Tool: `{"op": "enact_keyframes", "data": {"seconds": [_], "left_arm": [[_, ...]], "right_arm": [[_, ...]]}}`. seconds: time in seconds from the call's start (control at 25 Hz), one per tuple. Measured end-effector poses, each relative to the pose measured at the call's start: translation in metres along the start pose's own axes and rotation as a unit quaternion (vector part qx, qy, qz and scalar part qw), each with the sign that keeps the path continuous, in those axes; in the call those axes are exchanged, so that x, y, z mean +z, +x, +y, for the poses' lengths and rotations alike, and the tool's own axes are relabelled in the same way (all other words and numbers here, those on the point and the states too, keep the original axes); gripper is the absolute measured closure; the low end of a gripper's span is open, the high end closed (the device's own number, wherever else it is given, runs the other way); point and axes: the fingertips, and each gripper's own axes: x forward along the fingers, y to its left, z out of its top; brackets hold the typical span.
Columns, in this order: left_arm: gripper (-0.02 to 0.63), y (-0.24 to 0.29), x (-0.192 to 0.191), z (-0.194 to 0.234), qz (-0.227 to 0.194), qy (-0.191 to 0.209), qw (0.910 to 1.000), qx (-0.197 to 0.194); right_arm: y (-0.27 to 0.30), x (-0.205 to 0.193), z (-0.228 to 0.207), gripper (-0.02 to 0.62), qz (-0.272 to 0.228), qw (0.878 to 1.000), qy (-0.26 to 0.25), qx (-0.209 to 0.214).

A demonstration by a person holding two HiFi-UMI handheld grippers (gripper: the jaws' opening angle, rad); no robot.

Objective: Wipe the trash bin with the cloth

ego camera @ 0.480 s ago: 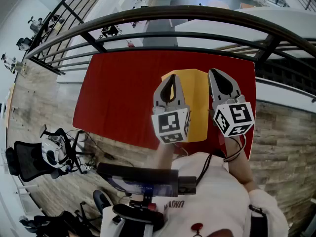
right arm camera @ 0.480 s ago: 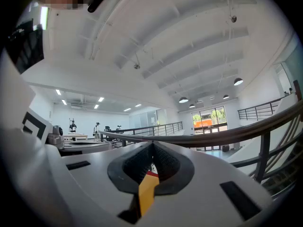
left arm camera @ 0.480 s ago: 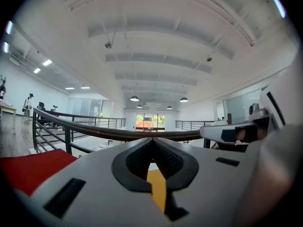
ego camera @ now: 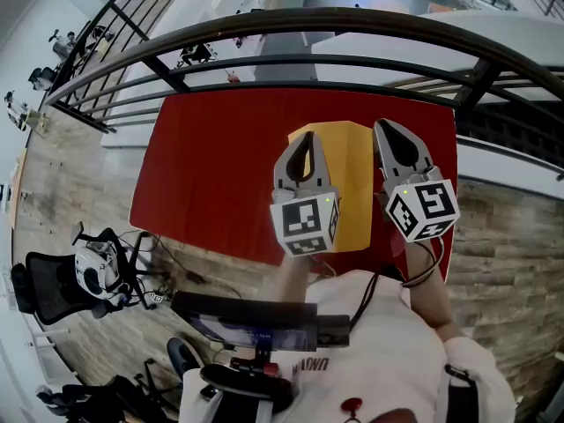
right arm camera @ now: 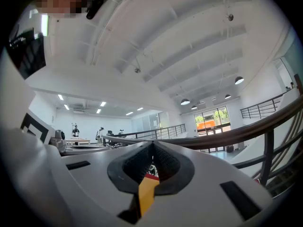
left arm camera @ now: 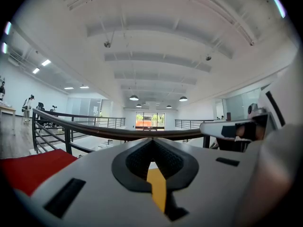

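Over the red rectangular tabletop (ego camera: 211,174) I hold the left gripper (ego camera: 305,141) and right gripper (ego camera: 388,130) level, both jaw pairs closed together, empty. A flat yellow sheet (ego camera: 354,183) lies beneath them.

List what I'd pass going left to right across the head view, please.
Black office chair → red table → left gripper → yellow sheet on the table → right gripper.
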Motion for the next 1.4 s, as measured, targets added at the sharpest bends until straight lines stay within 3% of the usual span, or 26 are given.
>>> {"op": "enact_keyframes", "data": {"seconds": [0.2,0.28,0.4,0.56,0.88,1.04,1.24,1.4], "left_arm": [[0.606,-0.007,-0.008,0.011,0.014,0.001,0.9998,0.011],[0.606,-0.010,-0.018,0.014,0.028,0.000,0.9995,0.015],[0.606,-0.015,-0.030,0.016,0.047,0.001,0.9987,0.018],[0.606,-0.020,-0.042,0.014,0.062,0.001,0.9979,0.017],[0.606,-0.026,-0.053,0.011,0.075,-0.002,0.9969,0.025],[0.606,-0.030,-0.059,0.013,0.083,-0.010,0.9960,0.030],[0.606,-0.031,-0.073,0.013,0.121,-0.007,0.9923,0.028],[0.606,-0.034,-0.081,0.009,0.131,-0.039,0.9906,0.012]], "right_arm": [[-0.023,-0.003,-0.056,0.588,0.009,1.000,0.013,-0.025],[-0.037,-0.025,-0.081,0.588,0.050,0.998,0.013,-0.041],[-0.059,-0.078,-0.099,0.570,0.149,0.988,-0.001,-0.043],[-0.091,-0.163,-0.096,0.415,0.293,0.956,-0.002,-0.021],[-0.145,-0.276,-0.086,0.383,0.463,0.886,0.004,-0.016],[-0.166,-0.309,-0.080,0.383,0.505,0.863,0.025,-0.019],[-0.165,-0.321,-0.081,0.392,0.514,0.857,-0.002,-0.037],[-0.166,-0.321,-0.085,0.482,0.527,0.848,-0.002,-0.048]]}}
